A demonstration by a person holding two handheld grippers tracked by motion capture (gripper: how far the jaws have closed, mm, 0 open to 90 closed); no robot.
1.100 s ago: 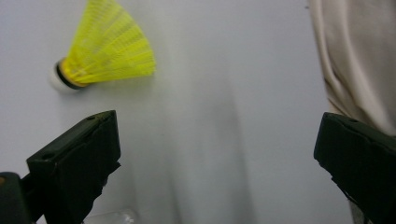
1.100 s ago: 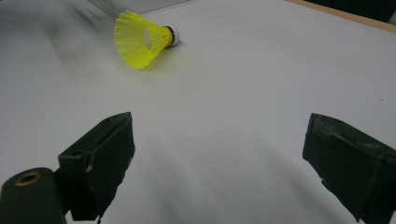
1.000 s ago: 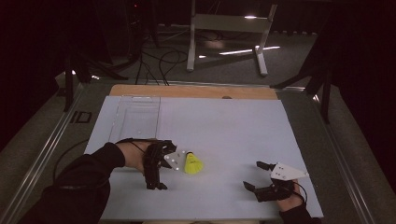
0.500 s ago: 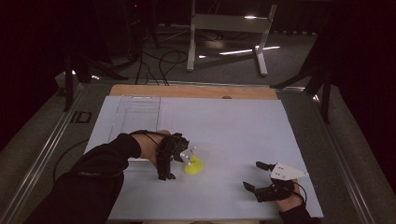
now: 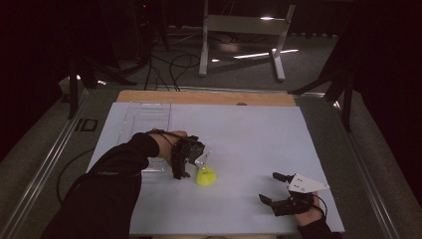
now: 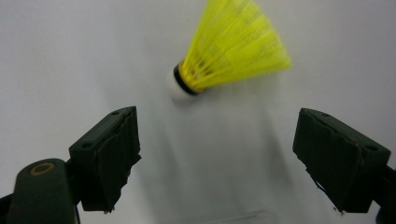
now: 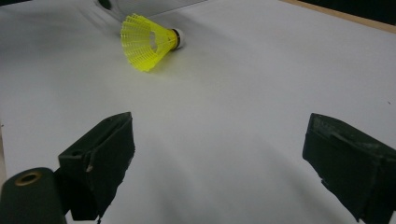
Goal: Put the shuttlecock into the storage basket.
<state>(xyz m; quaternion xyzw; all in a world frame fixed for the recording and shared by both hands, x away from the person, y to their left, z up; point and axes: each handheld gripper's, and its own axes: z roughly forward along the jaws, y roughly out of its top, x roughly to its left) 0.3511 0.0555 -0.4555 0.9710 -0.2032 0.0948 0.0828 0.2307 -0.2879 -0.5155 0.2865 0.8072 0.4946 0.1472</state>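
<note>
Shuttlecock (image 5: 206,176) on table, left tool (image 5: 191,160) above, jaws closing, nothing gripped

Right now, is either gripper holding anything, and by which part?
Nothing is held. The yellow shuttlecock lies on the table beyond the left gripper, whose jaws have just been closing on nothing; the right gripper is open.

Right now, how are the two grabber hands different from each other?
The left gripper reaches out over the middle of the white table, right by the yellow shuttlecock; the right gripper sits near the front edge, far from it. The left gripper's jaws have just been closing, with nothing between them; the right gripper's stand wide. Both are black, open and empty.
</note>
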